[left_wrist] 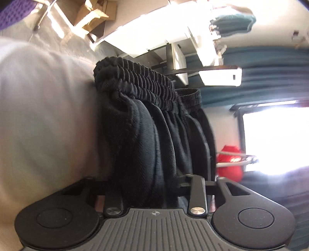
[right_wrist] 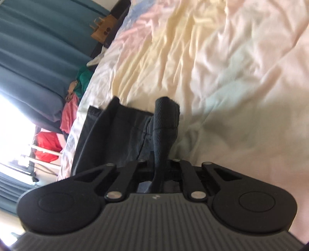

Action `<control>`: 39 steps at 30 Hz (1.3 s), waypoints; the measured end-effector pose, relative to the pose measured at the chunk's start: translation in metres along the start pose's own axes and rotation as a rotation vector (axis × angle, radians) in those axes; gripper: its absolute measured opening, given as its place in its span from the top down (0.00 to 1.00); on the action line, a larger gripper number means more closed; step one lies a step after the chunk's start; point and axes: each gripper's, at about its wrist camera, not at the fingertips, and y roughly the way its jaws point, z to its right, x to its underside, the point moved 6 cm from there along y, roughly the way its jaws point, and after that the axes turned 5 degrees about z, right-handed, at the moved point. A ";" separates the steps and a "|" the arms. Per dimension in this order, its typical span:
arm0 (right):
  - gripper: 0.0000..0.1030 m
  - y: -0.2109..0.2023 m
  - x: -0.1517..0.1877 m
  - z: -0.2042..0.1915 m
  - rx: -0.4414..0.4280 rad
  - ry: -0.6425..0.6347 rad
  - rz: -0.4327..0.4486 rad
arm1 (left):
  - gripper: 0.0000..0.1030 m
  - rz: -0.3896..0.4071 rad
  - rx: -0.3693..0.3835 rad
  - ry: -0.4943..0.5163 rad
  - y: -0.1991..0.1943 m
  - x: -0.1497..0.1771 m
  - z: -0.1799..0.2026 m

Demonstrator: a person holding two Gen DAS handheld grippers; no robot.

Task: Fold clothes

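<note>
Left gripper (left_wrist: 154, 185): my left tongs were clamped on the black garment (left_wrist: 146, 135), a thick bundle of its cloth bunched between the jaws just below the gathered waistband (left_wrist: 135, 77).

Right gripper (right_wrist: 160, 170): my right tongs were pinched together on a narrow fold of the same black garment (right_wrist: 123, 135), and a rolled edge of the cloth stood up past the jaws.

Black garment: in the left wrist view it hung from my grip beside the bedsheet (left_wrist: 42, 106), its elastic waistband ribbed and furthest from the tongs; a second stretch of waistband showed on the garment's far side from the sheet. In the right wrist view the rest of it lay spread flat against the bedsheet (right_wrist: 222, 67), touching it.

Bedsheet: pale and creased, with soft yellow and pink patches, it filled most of the right wrist view on every side of the garment but the curtain side.

Curtains (right_wrist: 38, 48): teal, well beyond the garment at the sheet's edge; also seen in the left wrist view (left_wrist: 260, 77), on the side of the garment away from the sheet.

Red cloth (right_wrist: 48, 146): it hung over a white rail near the bright window, well apart from the garment; the same red shape (left_wrist: 229, 160) showed in the left wrist view.

Pile of clothes (right_wrist: 77, 96): green and pink pieces lay at the sheet's edge between garment and curtains.

Cardboard boxes (left_wrist: 92, 13): blurred, well beyond the waistband.
</note>
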 end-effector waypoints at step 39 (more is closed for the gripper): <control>0.93 0.241 -0.031 -0.235 0.140 -0.447 0.146 | 0.91 0.174 -0.210 0.573 0.317 0.015 0.285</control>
